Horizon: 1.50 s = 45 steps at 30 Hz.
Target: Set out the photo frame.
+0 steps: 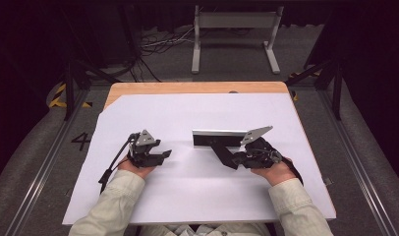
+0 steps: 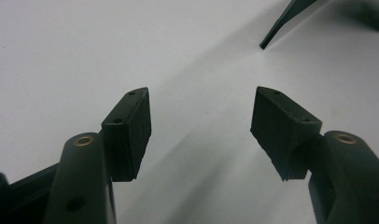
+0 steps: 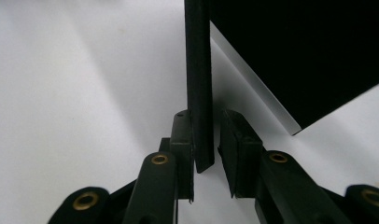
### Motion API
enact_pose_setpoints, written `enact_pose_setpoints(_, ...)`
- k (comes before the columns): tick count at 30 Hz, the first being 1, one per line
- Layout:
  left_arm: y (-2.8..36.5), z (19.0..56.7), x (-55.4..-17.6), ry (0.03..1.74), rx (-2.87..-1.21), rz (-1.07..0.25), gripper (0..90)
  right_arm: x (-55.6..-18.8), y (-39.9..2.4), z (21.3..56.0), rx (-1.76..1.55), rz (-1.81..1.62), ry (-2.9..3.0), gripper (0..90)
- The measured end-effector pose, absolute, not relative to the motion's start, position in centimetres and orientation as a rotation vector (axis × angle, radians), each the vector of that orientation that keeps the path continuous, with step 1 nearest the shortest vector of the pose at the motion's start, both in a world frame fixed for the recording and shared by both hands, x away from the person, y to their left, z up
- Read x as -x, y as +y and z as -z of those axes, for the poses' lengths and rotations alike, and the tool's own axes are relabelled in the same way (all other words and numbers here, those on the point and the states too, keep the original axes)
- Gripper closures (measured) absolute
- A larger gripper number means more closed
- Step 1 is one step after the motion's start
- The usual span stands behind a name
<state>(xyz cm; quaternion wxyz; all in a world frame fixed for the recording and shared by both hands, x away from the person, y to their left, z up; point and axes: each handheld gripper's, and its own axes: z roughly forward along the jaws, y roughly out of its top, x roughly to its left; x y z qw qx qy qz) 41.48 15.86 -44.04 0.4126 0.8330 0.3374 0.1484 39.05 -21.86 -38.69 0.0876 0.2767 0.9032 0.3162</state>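
A black flat panel with a silvery top edge stands upright on the white sheet, right of centre. A thin black prop leg slants from it toward me. My right gripper reaches in from the right around that leg. In the right gripper view the leg rises between the jaws of my right gripper; it lies against the left pad, and a gap separates it from the right pad. My left gripper rests open at the left, its jaws bare over the sheet.
The sheet covers a wooden table. A grey metal stand and cables lie on the floor behind it. The tip of the black leg shows at the upper right of the left gripper view.
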Motion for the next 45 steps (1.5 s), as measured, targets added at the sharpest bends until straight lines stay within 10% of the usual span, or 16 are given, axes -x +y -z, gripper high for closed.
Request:
enact_pose_setpoints(15,14.6,42.2,-41.6,0.698,-2.12,-0.303,75.0,-38.2,-24.8,37.2,-0.838,-1.065,2.593,73.8)
enact_pose_setpoints(45,13.9,41.4,-43.0,0.728,-2.071,-0.161,84.8,-38.0,-30.9,35.6,-0.947,-1.167,2.34,72.2)
